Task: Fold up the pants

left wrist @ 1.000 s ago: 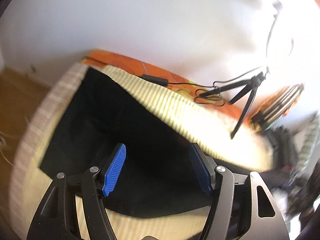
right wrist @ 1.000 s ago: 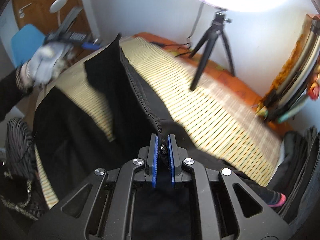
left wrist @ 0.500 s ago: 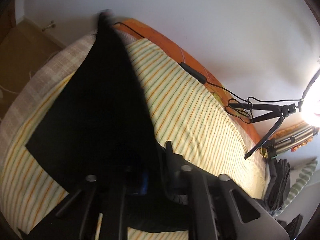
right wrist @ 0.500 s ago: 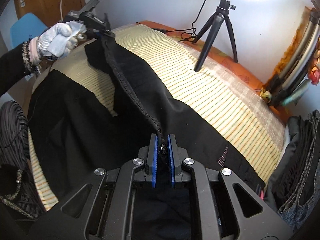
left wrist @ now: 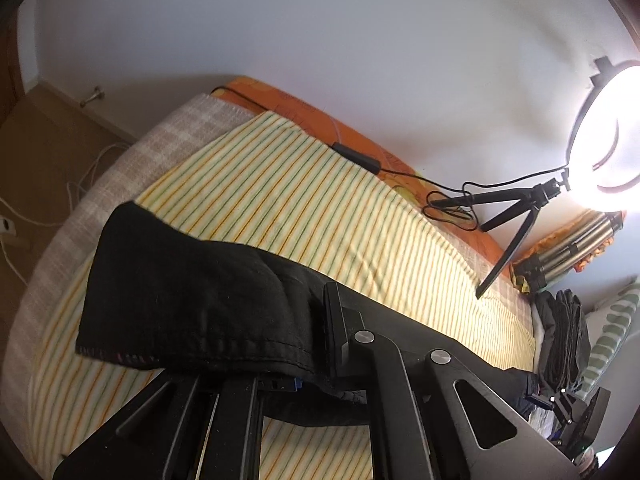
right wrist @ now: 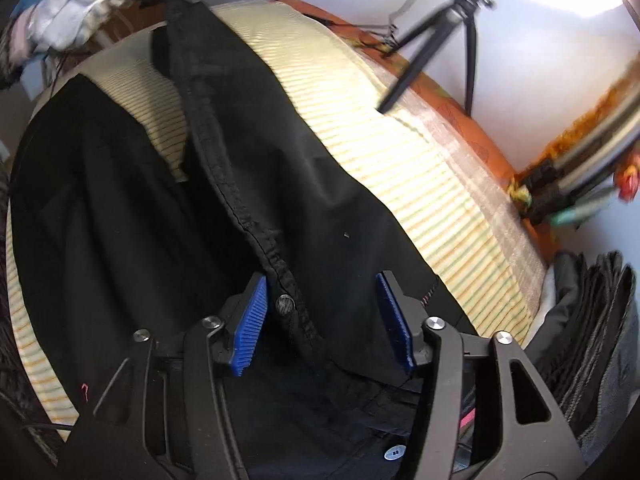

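Across the striped bedcover [right wrist: 420, 152], 1 pair of black pants [right wrist: 304, 184] lies with 1 leg doubled over, its seam running from 11 o'clock down to the right gripper [right wrist: 320, 320], whose jaws are opening with the buttoned waistband loose between them, likely releasing it in place. At 7 o'clock in its own view, the left gripper [left wrist: 316, 364] is pressed together on the hem [left wrist: 192, 354], apparently keeping the fold aligned; I count 2 grippers and 1 gloved hand [right wrist: 76, 4].
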The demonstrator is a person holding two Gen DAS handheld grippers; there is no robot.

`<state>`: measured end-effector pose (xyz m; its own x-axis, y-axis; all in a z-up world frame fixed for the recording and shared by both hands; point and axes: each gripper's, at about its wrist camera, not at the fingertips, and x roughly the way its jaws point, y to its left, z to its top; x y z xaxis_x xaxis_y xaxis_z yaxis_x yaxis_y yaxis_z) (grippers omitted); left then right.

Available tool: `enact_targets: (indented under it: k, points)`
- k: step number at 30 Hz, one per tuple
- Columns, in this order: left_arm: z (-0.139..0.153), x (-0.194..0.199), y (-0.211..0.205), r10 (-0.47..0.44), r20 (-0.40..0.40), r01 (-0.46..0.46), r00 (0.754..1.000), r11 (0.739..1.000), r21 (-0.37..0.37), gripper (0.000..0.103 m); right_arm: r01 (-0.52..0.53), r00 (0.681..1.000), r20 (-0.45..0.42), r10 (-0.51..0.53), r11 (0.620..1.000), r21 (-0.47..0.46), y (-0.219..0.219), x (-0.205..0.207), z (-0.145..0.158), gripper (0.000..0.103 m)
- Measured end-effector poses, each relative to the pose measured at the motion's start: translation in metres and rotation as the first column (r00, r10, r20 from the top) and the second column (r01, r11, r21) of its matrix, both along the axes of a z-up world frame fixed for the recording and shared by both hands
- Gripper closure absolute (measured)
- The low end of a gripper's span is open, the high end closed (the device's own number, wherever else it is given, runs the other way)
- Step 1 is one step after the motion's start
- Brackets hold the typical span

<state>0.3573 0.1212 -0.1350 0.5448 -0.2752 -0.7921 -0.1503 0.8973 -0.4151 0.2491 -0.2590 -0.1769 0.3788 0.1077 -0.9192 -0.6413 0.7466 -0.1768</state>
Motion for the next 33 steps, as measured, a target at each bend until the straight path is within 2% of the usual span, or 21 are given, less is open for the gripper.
enact_targets:
  k: [4,6,7,8,9,10,11,14,19,24,29,33]
  points:
    - [0.011,-0.002,0.002,0.003,0.016,-0.003,1.000,1.000,-0.009,0.097,-0.049,0.999,0.000,0.049,0.998,-0.047,0.019,-0.007,-0.009,0.040]
    - [0.016,-0.003,0.004,0.003,0.023,-0.003,1.000,1.000,-0.006,0.097,-0.072,0.997,0.009,0.074,0.992,-0.099,0.026,-0.009,-0.016,0.040]
    - [0.018,-0.005,0.004,0.003,0.026,-0.003,1.000,1.000,-0.007,0.097,-0.084,0.996,0.019,0.087,0.989,-0.123,0.029,-0.011,-0.018,0.041]
    - [0.022,-0.006,0.004,0.000,0.031,0.000,1.000,1.000,-0.005,0.097,-0.086,0.995,0.028,0.091,0.985,-0.153,0.031,-0.012,-0.020,0.046]
    - [0.024,-0.009,0.003,-0.003,0.035,0.003,0.999,1.000,-0.003,0.097,-0.072,0.997,0.022,0.077,0.983,-0.169,0.032,-0.009,-0.022,0.073]
    - [0.028,-0.012,0.003,-0.010,0.041,0.010,0.999,1.000,0.001,0.097,-0.057,0.998,0.004,0.058,0.986,-0.158,0.031,-0.005,-0.021,0.092]
    - [0.031,-0.016,0.002,-0.017,0.047,0.016,0.999,1.000,0.011,0.097,-0.030,1.000,-0.012,0.028,0.990,-0.137,0.029,-0.002,-0.018,0.092]
    - [0.042,-0.027,0.004,-0.030,0.066,0.029,0.997,0.999,0.013,0.097,-0.008,0.999,0.033,0.012,0.993,-0.122,0.028,-0.003,0.003,0.092]
    - [0.059,-0.050,0.014,-0.037,0.102,0.037,0.994,0.999,-0.001,0.097,0.031,0.996,0.090,-0.025,0.997,-0.067,0.022,-0.017,0.057,0.093]
    - [0.080,-0.084,0.023,-0.053,0.145,0.054,0.988,0.998,-0.008,0.097,0.040,0.992,0.121,-0.039,0.999,-0.005,0.023,-0.050,0.111,0.093]
    - [0.090,-0.128,0.030,-0.067,0.177,0.070,0.982,0.998,-0.010,0.097,-0.004,0.993,0.121,0.005,1.000,-0.011,0.037,-0.096,0.133,0.093]
    - [0.077,-0.174,0.034,-0.067,0.172,0.068,0.983,0.998,-0.002,0.097,-0.031,0.997,0.073,0.029,0.999,0.022,0.046,-0.141,0.133,0.093]
